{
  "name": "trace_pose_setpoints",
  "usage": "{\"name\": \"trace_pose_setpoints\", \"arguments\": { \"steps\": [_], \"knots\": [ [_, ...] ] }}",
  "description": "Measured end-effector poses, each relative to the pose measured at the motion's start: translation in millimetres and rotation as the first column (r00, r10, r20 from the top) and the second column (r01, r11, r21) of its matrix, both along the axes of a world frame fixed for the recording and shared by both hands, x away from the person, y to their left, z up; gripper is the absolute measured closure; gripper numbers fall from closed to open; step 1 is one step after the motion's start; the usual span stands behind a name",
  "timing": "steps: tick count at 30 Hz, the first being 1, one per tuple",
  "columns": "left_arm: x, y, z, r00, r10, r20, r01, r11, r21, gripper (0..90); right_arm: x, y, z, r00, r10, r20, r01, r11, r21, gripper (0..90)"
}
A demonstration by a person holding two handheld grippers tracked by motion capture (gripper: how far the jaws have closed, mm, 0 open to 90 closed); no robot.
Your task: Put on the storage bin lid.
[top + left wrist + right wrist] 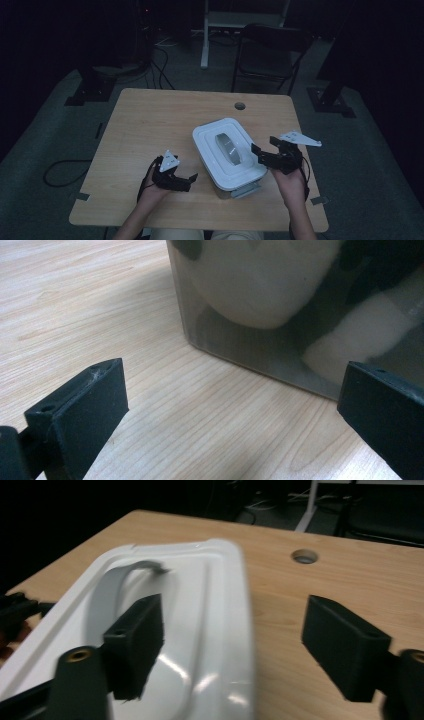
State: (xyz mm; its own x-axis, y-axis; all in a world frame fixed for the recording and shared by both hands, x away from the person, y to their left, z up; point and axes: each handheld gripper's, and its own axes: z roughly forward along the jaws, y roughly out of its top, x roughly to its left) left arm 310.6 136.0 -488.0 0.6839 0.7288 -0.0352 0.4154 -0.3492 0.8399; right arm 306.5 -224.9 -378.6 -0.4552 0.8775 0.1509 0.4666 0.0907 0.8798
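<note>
The right gripper [264,150], right of centre in the high view, is standing wide, holding nothing; its 2 jaws are straddling the lid [210,630] edge of the box [229,152] at centre table [150,115]. The left gripper [187,179], lower left, is also gaping empty beside the box's clouded wall [260,340], whose contents are blurring into pale shapes.

White lid [227,150], grey handle [230,148]; light woodgrain table [150,125]; seemingly smoky box [280,335]
</note>
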Motion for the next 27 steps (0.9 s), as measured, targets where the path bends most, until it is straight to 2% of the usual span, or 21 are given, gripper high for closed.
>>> {"name": "trace_pose_setpoints", "arguments": {
  "steps": [2,4,7,13,17,21,24,27],
  "knots": [
    [1.2,-1.2,-0.1,1.0000,0.002,-0.005,-0.002,1.0000,-0.005,0.5,3.5,-8.0,-3.4,0.9996,-0.025,0.012,0.025,1.000,-0.001,14.3],
    [2.5,-2.8,-0.2,1.0000,0.004,-0.005,-0.004,1.0000,-0.006,0.5,8.4,-14.5,-10.0,0.9974,-0.067,0.028,0.067,0.997,-0.029,13.9],
    [4.7,-4.6,-0.4,1.0000,0.004,-0.007,-0.004,1.0000,-0.007,0.5,16.3,-26.4,-23.7,0.9963,-0.077,0.038,0.078,0.997,-0.015,13.6],
    [10.4,-7.3,-4.0,0.9998,0.009,-0.019,-0.009,1.0000,-0.002,0.5,30.9,-46.4,-54.9,0.9888,-0.149,0.012,0.149,0.989,-0.009,13.6],
    [14.0,-7.6,-5.6,0.9995,0.026,-0.019,-0.026,0.9996,-0.012,0.5,38.3,-53.6,-77.7,0.9820,-0.188,-0.018,0.187,0.982,-0.038,13.5],
    [15.7,-9.9,-8.4,0.9991,0.037,-0.019,-0.037,0.9992,-0.016,0.5,41.4,-54.1,-100.3,0.9782,-0.199,-0.060,0.198,0.980,-0.026,13.5],
    [16.0,-12.0,-9.5,0.9990,0.041,-0.021,-0.041,0.9990,-0.016,0.5,42.3,-47.8,-114.3,0.9801,-0.175,-0.094,0.173,0.985,-0.029,13.5],
    [16.8,-14.3,-9.0,0.9991,0.038,-0.019,-0.039,0.9991,-0.019,0.5,42.7,-39.1,-124.3,0.9817,-0.153,-0.113,0.148,0.988,-0.052,13.5]
  ]
}}
